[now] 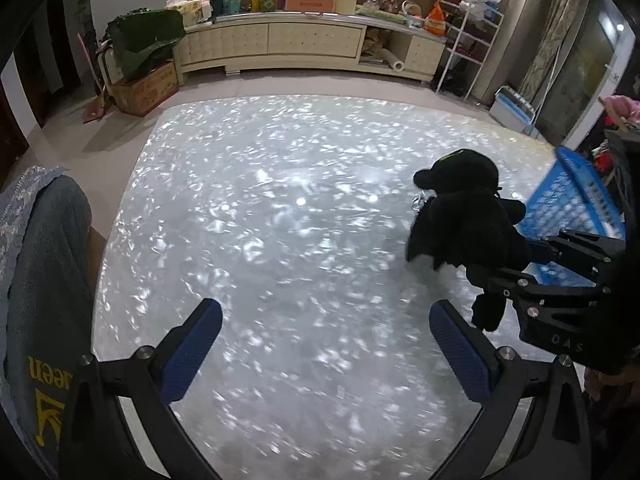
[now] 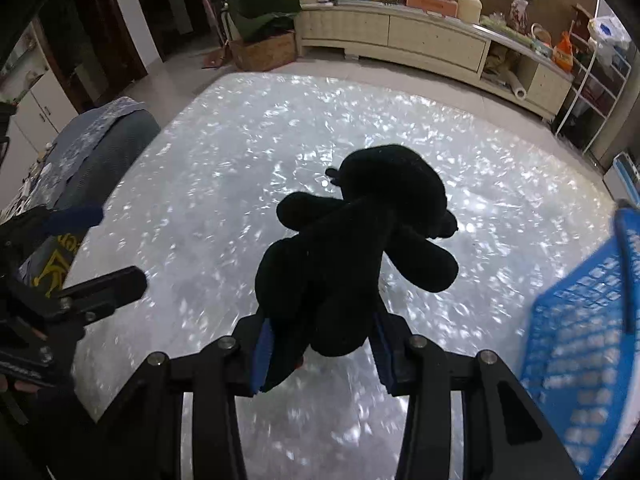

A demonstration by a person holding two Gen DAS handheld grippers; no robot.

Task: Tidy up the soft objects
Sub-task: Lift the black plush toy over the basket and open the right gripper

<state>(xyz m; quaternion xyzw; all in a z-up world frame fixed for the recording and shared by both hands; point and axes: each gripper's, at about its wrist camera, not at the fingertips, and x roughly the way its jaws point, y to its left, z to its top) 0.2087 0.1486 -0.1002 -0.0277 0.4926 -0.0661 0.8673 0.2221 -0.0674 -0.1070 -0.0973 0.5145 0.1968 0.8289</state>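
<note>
My right gripper [image 2: 320,348] is shut on a black plush toy [image 2: 360,248] and holds it above the shiny silver table [image 2: 224,168]. The toy [image 1: 468,216] and the right gripper [image 1: 532,264] also show at the right of the left wrist view. My left gripper [image 1: 324,344] is open and empty over the table [image 1: 280,208]; it shows at the left of the right wrist view [image 2: 100,252]. A blue plastic basket [image 2: 584,332] stands at the right, beside the toy; it also shows in the left wrist view [image 1: 576,208].
A grey-blue cloth with yellow lettering [image 1: 44,292] lies at the table's left edge. A long cream cabinet [image 1: 312,44] with clutter on top lines the far wall. A cardboard box [image 1: 144,88] stands on the floor at the far left, a white rack [image 1: 472,40] at the far right.
</note>
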